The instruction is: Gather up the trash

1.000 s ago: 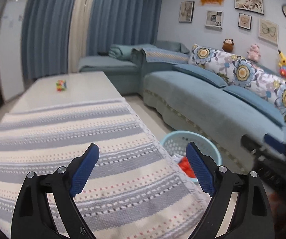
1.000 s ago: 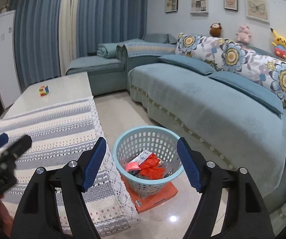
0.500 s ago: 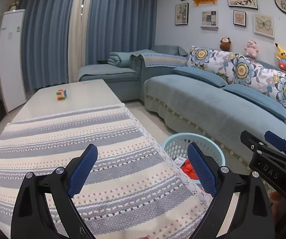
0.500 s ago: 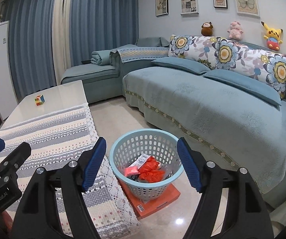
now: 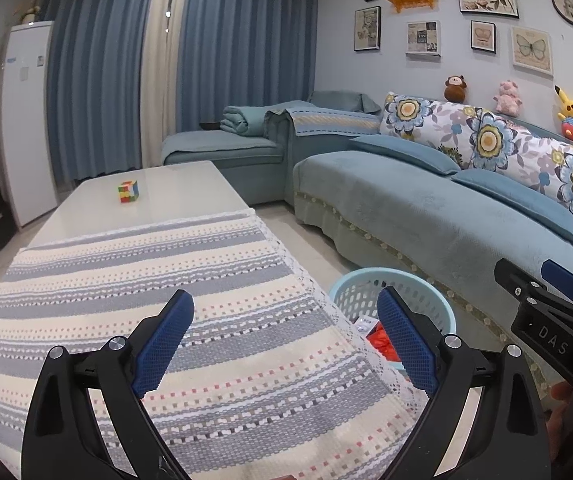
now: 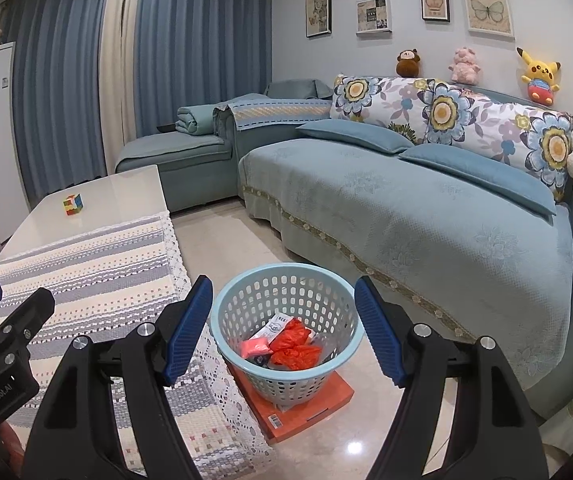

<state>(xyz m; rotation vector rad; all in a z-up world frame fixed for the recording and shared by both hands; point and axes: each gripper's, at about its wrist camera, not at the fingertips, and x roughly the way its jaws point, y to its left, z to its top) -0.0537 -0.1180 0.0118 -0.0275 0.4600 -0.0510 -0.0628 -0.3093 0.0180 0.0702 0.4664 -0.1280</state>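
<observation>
Both the left gripper (image 5: pixel 285 334) and the right gripper (image 6: pixel 284 326) were held wide apart and empty. Red trash (image 6: pixel 291 346) was seen inside the basket (image 6: pixel 286 276), right of the table (image 6: pixel 98 272).

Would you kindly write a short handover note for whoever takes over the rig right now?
Left claw: open and empty, above the striped tablecloth.
Right claw: open and empty, above the light blue basket on the floor between table and sofa.
Job's things: red crumpled wrappers and a white packet lie inside the basket, which stands on an orange box.
Done: some trash is already binned.
Left: no loose trash shows on the tablecloth or the floor in view. The puzzle cube at the table's far end is probably not trash. Check elsewhere before stopping.
</observation>
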